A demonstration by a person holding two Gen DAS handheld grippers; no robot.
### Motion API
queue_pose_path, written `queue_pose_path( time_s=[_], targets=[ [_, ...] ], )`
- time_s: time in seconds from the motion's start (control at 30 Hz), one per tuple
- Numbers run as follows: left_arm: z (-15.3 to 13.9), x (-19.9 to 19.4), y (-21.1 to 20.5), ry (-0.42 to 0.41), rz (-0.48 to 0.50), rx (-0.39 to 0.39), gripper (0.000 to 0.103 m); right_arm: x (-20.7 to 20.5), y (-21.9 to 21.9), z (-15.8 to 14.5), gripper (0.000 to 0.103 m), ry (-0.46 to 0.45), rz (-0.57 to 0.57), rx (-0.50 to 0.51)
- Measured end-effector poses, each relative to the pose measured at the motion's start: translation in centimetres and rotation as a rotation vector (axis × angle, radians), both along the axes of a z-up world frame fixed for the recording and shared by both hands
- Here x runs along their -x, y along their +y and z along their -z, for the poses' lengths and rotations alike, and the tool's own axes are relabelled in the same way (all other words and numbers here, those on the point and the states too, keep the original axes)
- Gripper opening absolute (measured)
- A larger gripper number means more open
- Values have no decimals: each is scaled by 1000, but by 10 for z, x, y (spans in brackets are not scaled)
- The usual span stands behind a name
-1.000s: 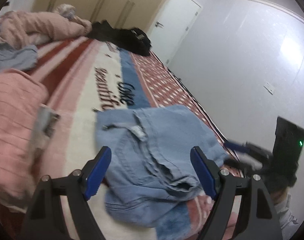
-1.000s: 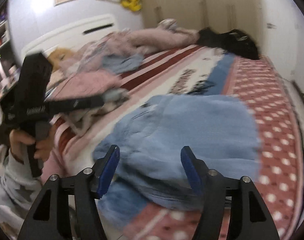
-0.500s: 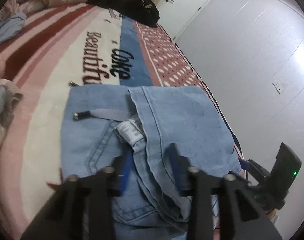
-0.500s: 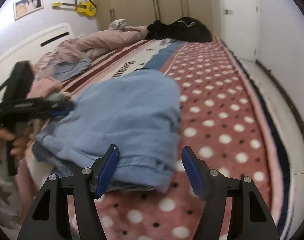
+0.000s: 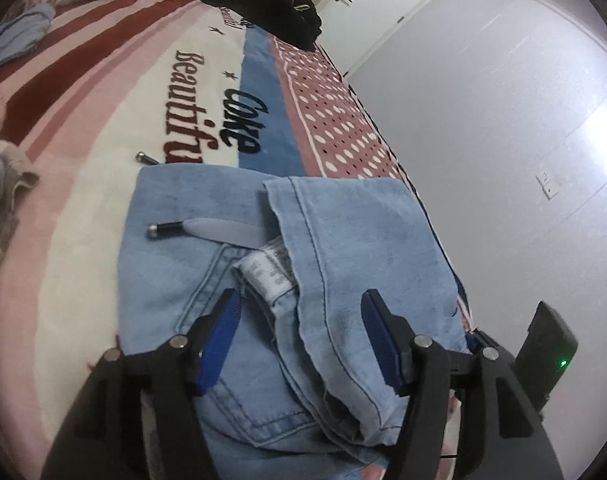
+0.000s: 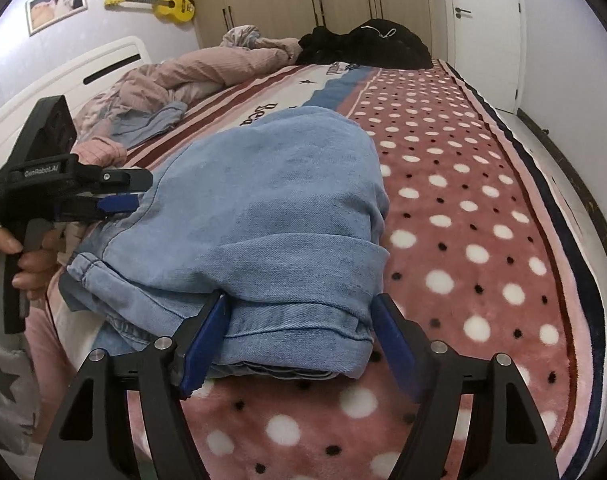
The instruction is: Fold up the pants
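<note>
The light blue denim pants (image 5: 231,280) lie folded in a thick stack on the bed blanket (image 5: 103,128); they fill the middle of the right wrist view (image 6: 271,216). A drawstring end (image 5: 171,230) and a white label (image 5: 265,270) show at the waistband. My left gripper (image 5: 299,336) is open, its blue pads either side of the waistband folds. My right gripper (image 6: 299,340) is open, its pads flanking the near folded edge of the stack. The left gripper also shows at the left of the right wrist view (image 6: 115,196).
A pink quilt (image 6: 207,72), a blue garment (image 6: 151,124) and black clothes (image 6: 367,44) lie at the far end of the bed. The bed's edge and the floor run along the right (image 6: 575,208). A white wall (image 5: 503,120) is close on that side.
The left gripper has opened wider over the waistband. The right gripper has moved in closer to the folded edge of the pants. The pants lie flatter and more squared than a second ago.
</note>
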State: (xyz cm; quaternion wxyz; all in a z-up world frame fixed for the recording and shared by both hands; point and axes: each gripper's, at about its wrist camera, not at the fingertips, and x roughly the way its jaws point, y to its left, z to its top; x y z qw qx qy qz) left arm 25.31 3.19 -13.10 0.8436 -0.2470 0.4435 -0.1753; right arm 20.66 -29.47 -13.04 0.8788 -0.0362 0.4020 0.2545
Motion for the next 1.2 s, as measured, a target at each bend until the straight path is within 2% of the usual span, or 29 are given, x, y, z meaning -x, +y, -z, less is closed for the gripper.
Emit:
queue_pose_path(
  time_s=[0.07,0.13,0.17,0.33,0.5,0.6,0.63,0.67,0.7,0.73,0.77,0.9,0.93,1.0,1.03,1.13,1.2],
  targets=[
    [1,-4,-5,11,16,11,19,0,1,0,70,2,-2,-1],
    [0,-8,-8,9,16,4,11,-1,0,0,70,4,-4,-1],
    [-4,-8,-7,-17,15,-10,8,-1,1,-1,70,6,-5,-2],
    [-25,-15,5,-82,-1,-97,7,5,9,-10,71,-19,-37,5],
    [-18,-22,17,-56,9,-169,7,11,24,-19,74,-59,-73,26],
    [-12,-15,18,-47,12,-200,15,14,31,-21,75,-77,-81,60],
    [-14,-10,20,-52,8,-205,22,14,32,-21,76,-76,-82,69],
    [-17,-6,23,-49,2,-215,36,13,30,-21,76,-72,-84,69],
    [-19,-2,25,-47,-3,-226,44,12,29,-22,76,-62,-87,64],
    [-22,3,29,-51,-9,-228,58,10,25,-23,75,-51,-89,47],
    [-24,8,34,-57,-7,-212,68,7,17,-28,75,-34,-86,0],
    [-15,18,49,3,26,-83,75,-13,-12,-44,75,10,-30,-146],
    [-10,19,50,24,30,-74,78,-22,-19,-45,75,20,-7,-169],
    [0,20,49,42,34,-73,79,-37,-27,-42,75,50,21,-194],
    [6,19,49,56,39,-55,79,-47,-30,-36,75,90,16,-213],
    [24,13,52,105,52,80,81,-71,-29,-13,75,232,-42,-276],
    [29,8,53,115,63,137,82,-83,-25,5,75,318,-76,-320]
  ],
)
